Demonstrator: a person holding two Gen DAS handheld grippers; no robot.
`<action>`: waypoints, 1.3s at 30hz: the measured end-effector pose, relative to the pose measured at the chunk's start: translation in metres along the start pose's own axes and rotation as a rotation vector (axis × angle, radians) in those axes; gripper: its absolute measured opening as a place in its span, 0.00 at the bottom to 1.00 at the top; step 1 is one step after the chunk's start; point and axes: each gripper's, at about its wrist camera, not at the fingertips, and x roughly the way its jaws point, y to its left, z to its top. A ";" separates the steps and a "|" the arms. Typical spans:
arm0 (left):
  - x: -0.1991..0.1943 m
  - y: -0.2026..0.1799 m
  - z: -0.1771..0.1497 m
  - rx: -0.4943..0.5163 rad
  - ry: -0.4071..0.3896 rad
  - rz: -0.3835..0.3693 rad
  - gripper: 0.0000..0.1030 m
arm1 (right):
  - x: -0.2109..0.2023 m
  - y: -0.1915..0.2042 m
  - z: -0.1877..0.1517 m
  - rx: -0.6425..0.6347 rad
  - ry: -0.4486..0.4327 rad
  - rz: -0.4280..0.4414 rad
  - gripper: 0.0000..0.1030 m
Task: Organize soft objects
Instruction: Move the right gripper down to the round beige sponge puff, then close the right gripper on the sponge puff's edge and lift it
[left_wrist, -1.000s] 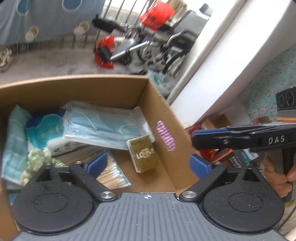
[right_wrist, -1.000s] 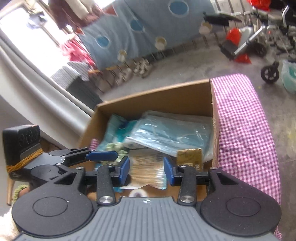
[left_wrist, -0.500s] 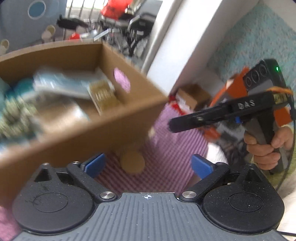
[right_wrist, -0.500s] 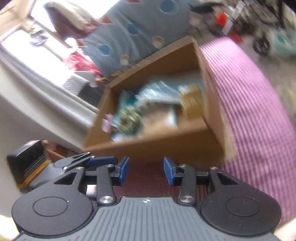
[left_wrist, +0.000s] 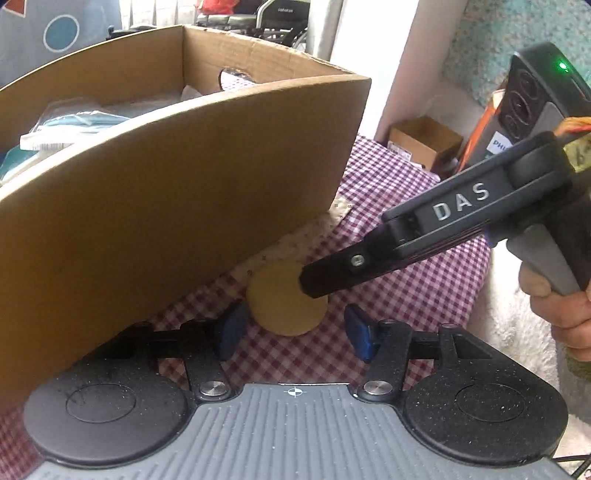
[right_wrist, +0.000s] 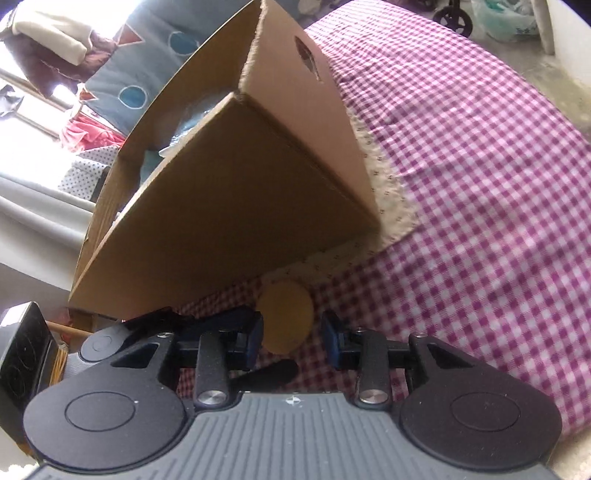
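The checked desk (right_wrist: 480, 155) carries the cardboard box (left_wrist: 166, 192); a round tan pad (left_wrist: 284, 302) lies just in front of the box's near wall. Both tools are closing around the pad with their jaws apart: left tool (left_wrist: 291, 334), right tool (right_wrist: 291, 338). Best let only one pinch it, low and centred. "DAS" marks the right tool.

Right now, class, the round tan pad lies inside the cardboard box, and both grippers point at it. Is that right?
Wrong in one respect: the round tan pad lies outside the cardboard box, on the purple checked cloth in front of it, as the left wrist view shows. The left gripper and right gripper do both point at it, jaws closing, not yet gripping.
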 end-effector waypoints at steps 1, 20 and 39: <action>0.000 0.001 -0.001 -0.001 -0.003 0.000 0.54 | 0.002 0.002 0.000 -0.008 0.001 0.003 0.36; -0.014 0.027 -0.015 -0.140 -0.059 -0.055 0.33 | 0.007 -0.010 0.010 0.122 -0.039 0.185 0.35; -0.024 0.043 -0.021 -0.226 -0.073 -0.140 0.33 | 0.030 -0.017 0.002 0.234 -0.001 0.190 0.08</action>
